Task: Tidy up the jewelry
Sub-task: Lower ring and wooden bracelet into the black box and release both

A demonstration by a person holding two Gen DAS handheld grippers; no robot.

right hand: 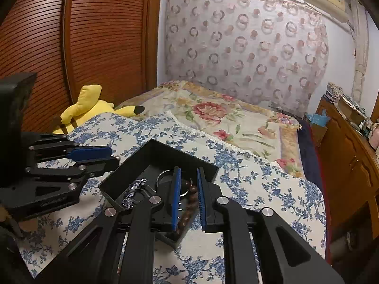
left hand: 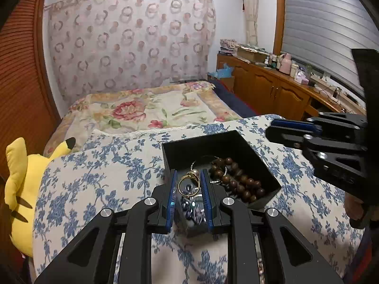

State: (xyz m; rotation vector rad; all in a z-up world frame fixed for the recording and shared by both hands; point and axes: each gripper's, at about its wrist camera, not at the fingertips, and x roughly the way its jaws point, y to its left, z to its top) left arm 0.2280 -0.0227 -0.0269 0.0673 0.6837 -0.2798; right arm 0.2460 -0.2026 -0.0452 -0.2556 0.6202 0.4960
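A black open box [left hand: 180, 148] sits on a blue-flowered cloth. It holds a brown wooden bead bracelet [left hand: 239, 179], a dark sparkly beaded piece [left hand: 193, 209] and a silver ring. My left gripper [left hand: 188, 177] is over the box's near corner, its blue pads closed on a gold ring with a pearl [left hand: 188, 181]. In the right wrist view my right gripper [right hand: 188, 177] hangs open over the same box [right hand: 156, 151], above the brown beads [right hand: 189, 209]. The left gripper [right hand: 94, 153] shows at the left there; the right gripper [left hand: 296, 127] shows at the right in the left wrist view.
The cloth [left hand: 106, 177] covers a raised surface at the foot of a floral bed [left hand: 146, 111]. A yellow plush toy [left hand: 21, 189] lies at the left. A wooden cabinet [left hand: 272, 87] with clutter runs along the right wall. A slatted wardrobe door [right hand: 94, 35] stands at the left.
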